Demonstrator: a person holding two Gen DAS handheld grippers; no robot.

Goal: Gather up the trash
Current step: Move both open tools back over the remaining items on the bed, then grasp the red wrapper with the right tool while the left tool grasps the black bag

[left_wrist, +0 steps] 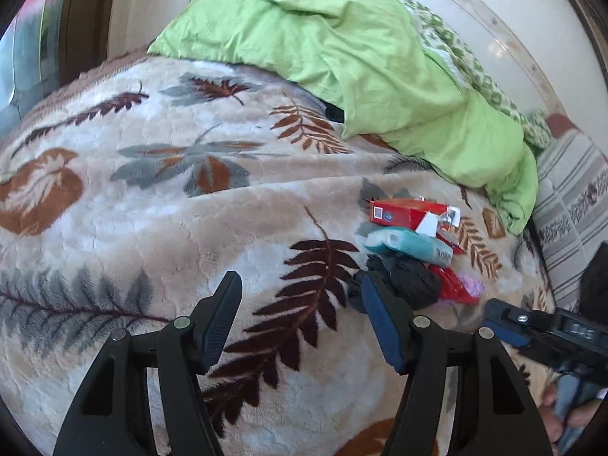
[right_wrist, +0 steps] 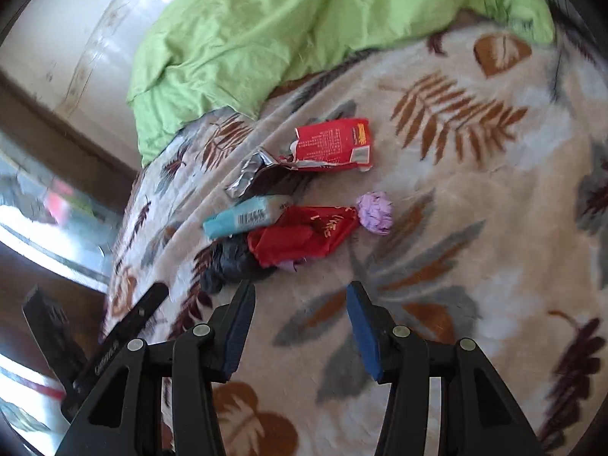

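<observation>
Trash lies heaped on my plush leaf-patterned blanket (right_wrist: 475,197), below the crumpled green sheet (right_wrist: 243,26): torn red carton (right_wrist: 334,144), teal rectangular packet (right_wrist: 243,220), glossy red wrapper (right_wrist: 304,235), crinkled black bag (right_wrist: 231,262), balled purple paper (right_wrist: 376,212). Left hand-held gripper (left_wrist: 300,326) and right hand-held gripper (right_wrist: 300,326) hover just short of it, jaws apart, gripping nothing.

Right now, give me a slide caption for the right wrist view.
Open right gripper above a leaf-print blanket, facing a trash pile of wrappers beside a green quilt.
</observation>
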